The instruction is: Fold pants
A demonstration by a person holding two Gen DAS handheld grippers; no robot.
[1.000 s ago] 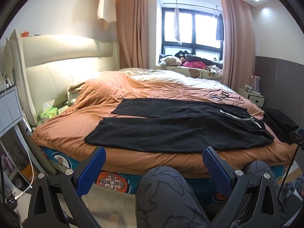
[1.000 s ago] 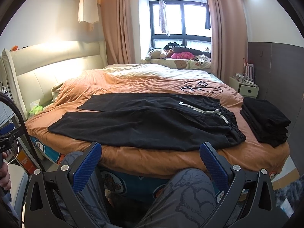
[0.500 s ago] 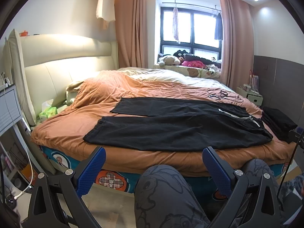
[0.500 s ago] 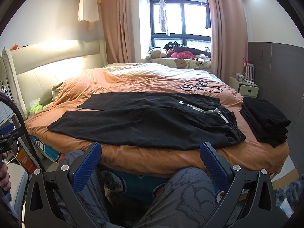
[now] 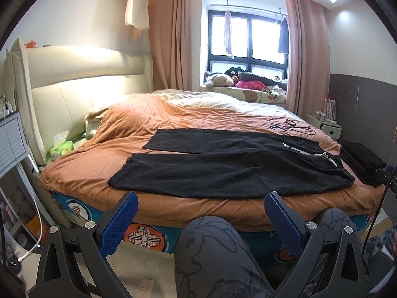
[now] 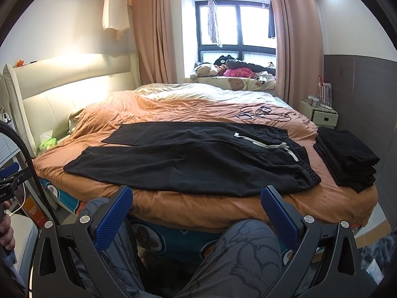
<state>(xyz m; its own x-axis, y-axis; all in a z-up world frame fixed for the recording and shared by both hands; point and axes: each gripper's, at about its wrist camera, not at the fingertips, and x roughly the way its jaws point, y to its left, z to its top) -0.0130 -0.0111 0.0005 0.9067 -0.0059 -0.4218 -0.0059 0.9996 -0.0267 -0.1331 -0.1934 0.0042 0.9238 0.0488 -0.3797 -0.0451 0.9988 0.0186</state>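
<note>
Bedroom, bed (image 5: 82,181) under orange cover, curtained window (image 5: 248,42) behind.
Black pants (image 5: 230,171) lie flat on bed, unfolded. My left tool (image 5: 201,219) and right tool (image 6: 197,216) both spread wide, empty. No legible writing.

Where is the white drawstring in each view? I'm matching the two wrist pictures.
Left wrist: far right, on the pants' waistband, drawstring.
Right wrist: right of centre, lying across the waistband.
Shared landmark: the stack of folded black clothes, on the bed just right of the waistband in both.
</note>
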